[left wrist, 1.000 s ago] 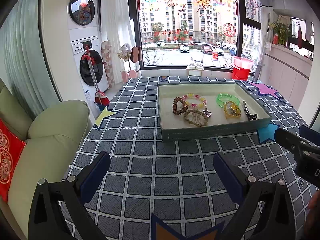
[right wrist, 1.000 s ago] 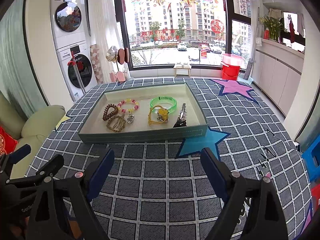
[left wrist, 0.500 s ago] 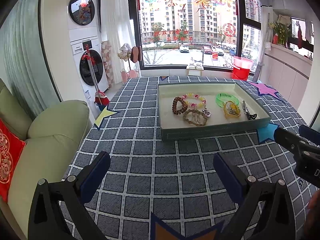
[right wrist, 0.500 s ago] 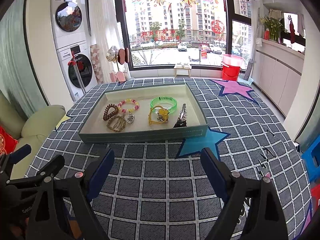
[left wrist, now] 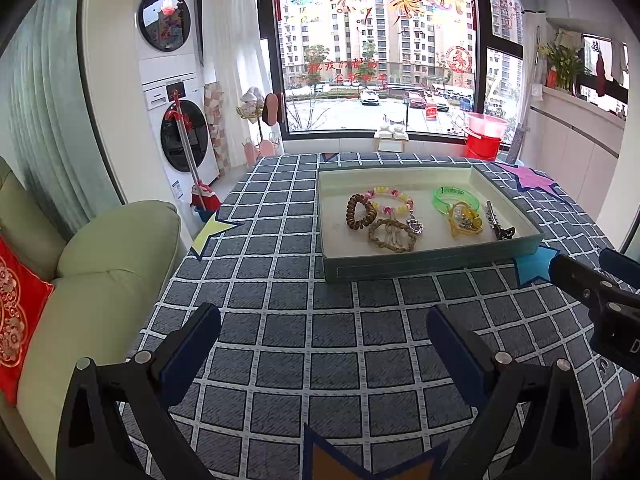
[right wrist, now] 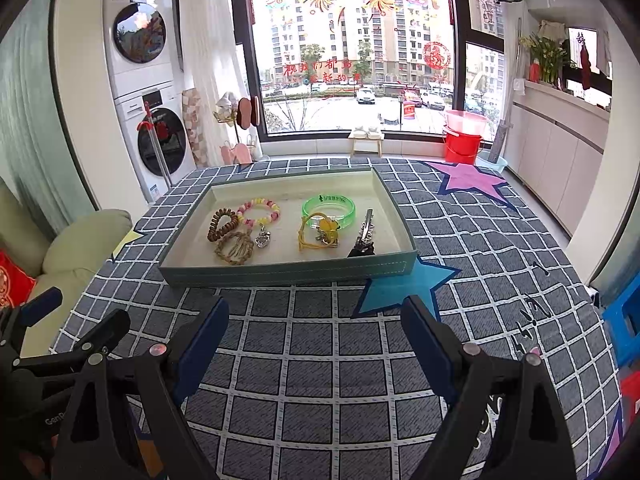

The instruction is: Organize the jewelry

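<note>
Grippers first: the left gripper (left wrist: 324,326) hangs low over the checked cloth (left wrist: 304,340) with its blue pads spread wide and nothing between them, and the right gripper (right wrist: 316,320) matches it, jaws fully apart, empty, also short of the tray. Each one peeks into the other's view at the edge, so they sit side by side.

Ahead of both lies the shallow tray (right wrist: 288,270) on the cloth, and every piece of jewelry is inside it. On the left cluster: a brown beaded bracelet (right wrist: 222,226), a pink and yellow bead bracelet (right wrist: 258,210), a woven rope bracelet (right wrist: 236,249) touching the brown one, and a small silver charm (right wrist: 263,238). To the right: a green bangle (right wrist: 329,208), a yellow cord piece (right wrist: 320,234) overlapping its near edge, and a dark hair clip (right wrist: 362,240) by the right wall.

Judgement call: this layout fits pieces waiting to be sorted, or pieces already laid out in the tray, and nothing here settles which.

If a pick does come, the overlaps are the trouble. Pinch a single strand from above, narrow the jaws before descending, and keep clear of neighbours so a touching piece is not dragged along. The tray wall crowds the clip, so approach it from the open side.
</note>
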